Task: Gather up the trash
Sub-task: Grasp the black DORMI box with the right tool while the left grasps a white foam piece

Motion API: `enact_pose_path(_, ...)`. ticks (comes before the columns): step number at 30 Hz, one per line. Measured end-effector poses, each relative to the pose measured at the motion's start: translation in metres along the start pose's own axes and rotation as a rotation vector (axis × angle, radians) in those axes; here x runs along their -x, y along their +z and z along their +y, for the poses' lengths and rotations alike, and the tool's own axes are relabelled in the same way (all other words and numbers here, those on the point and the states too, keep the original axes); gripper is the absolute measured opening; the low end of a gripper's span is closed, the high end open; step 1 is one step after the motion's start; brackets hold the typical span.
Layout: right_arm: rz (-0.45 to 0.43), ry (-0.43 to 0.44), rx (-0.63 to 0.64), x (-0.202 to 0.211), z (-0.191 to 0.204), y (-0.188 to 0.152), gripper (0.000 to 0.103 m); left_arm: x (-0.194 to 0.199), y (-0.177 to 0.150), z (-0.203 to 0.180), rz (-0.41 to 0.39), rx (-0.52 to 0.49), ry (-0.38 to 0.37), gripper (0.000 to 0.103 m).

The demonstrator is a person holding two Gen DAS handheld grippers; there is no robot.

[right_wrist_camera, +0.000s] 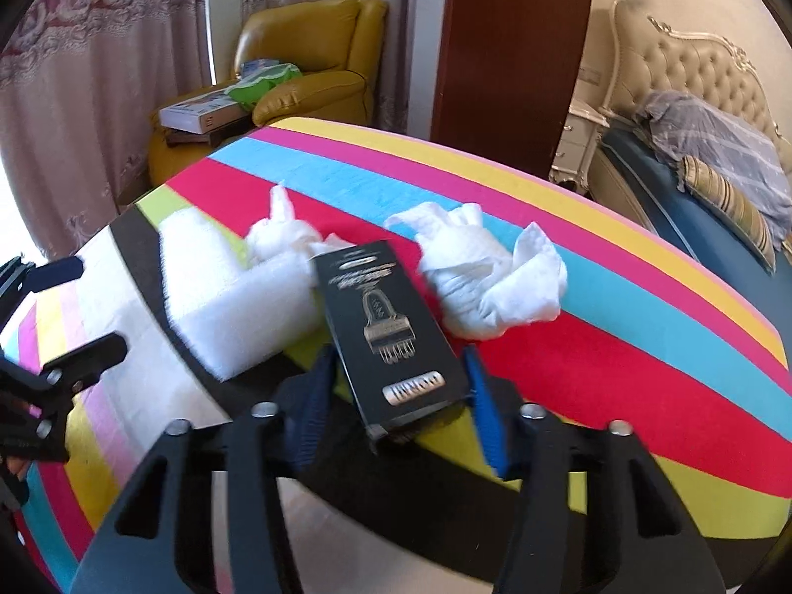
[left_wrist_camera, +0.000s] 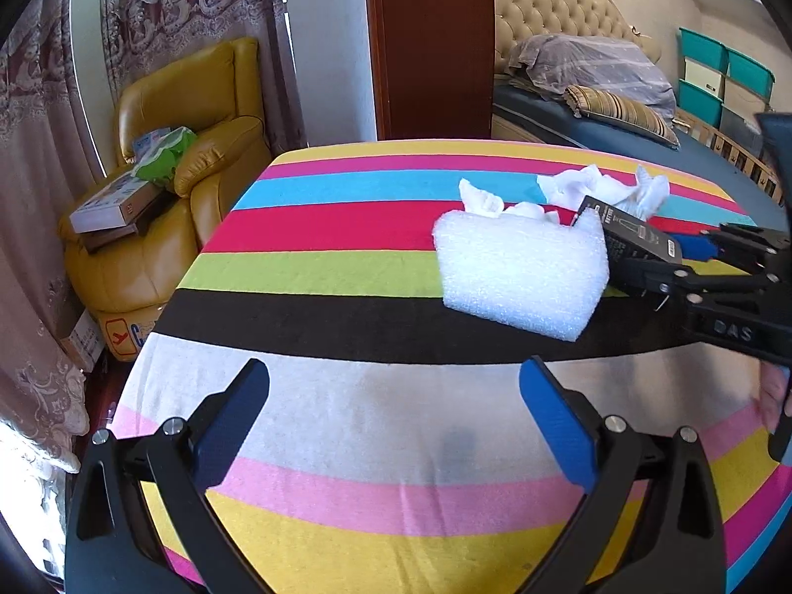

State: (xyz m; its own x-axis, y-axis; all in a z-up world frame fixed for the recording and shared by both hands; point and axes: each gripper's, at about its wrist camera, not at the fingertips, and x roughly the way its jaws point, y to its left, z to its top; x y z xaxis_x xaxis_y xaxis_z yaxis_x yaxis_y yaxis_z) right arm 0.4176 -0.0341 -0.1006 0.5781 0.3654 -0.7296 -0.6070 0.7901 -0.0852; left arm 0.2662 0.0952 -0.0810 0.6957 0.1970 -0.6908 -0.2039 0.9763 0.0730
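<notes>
Left wrist view: we see the left tongs (left_wrist_camera: pixel 393 413) spread wide and empty above the white band of the desk (left_wrist_camera: pixel 307 227), which is draped in a cloth of bright coloured stripes. Ahead of them lie a white slab of foam packing (left_wrist_camera: pixel 519 274), a small crumpled white tissue (left_wrist_camera: pixel 482 198) just behind it, and a larger crumpled white tissue (left_wrist_camera: pixel 609 188) further right. The right tongs (left_wrist_camera: pixel 688 260) enter from the right edge, their blue pads at the near end of a flat black cardboard carton (left_wrist_camera: pixel 626 227) printed with a pale drawing.

Right wrist view: we see the right tongs (right_wrist_camera: pixel 396 401) drawn to a narrow gap around the black carton (right_wrist_camera: pixel 391 331); the right pad (right_wrist_camera: pixel 482 403) touches its edge, while the left one is blurred against it, so we judge the grip to be just made, though not certainly. The carton lies between the foam slab (right_wrist_camera: pixel 232 297) and the larger tissue (right_wrist_camera: pixel 485 287), with the smaller tissue (right_wrist_camera: pixel 284 232) behind.

Progress: we judge the task barely begun, since all four pieces of litter are on the desk, none is lifted clear, and no bin or bag appears in either view
</notes>
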Motion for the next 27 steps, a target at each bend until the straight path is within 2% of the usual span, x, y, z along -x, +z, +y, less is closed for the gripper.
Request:
enact_pose_path(4,-0.027,0.011,0.003,0.016,0.008,-0.014,0.039,0.0,0.001,-0.003,-0.001,-0.008,0.016,0.098)
enact_pose_path(11,-0.066,0.076,0.051,0.036,0.027,-0.027,0.039,0.0,0.001,-0.001,-0.002,0.01,0.056,0.098)
enact_pose_path(16,-0.086,0.201,0.085,0.041,0.04,-0.025,0.038,0.014,-0.001,0.01,-0.073,0.076,0.098,0.098)
enact_pose_path(19,-0.091,0.161,0.041,0.045,0.03,-0.025,0.038,0.024,-0.002,0.011,-0.119,0.088,0.106,0.098)
enact_pose_path(21,-0.095,0.14,0.003,0.05,0.023,-0.027,0.038,0.029,-0.002,0.012,-0.143,0.099,0.082,0.098)
enact_pose_path(24,-0.101,0.093,-0.03,0.064,0.016,-0.036,0.038,0.034,-0.002,0.008,-0.15,0.116,0.013,0.098)
enact_pose_path(27,-0.099,0.019,-0.057,0.077,0.011,-0.048,0.038,0.036,0.003,-0.007,-0.121,0.123,-0.052,0.098)
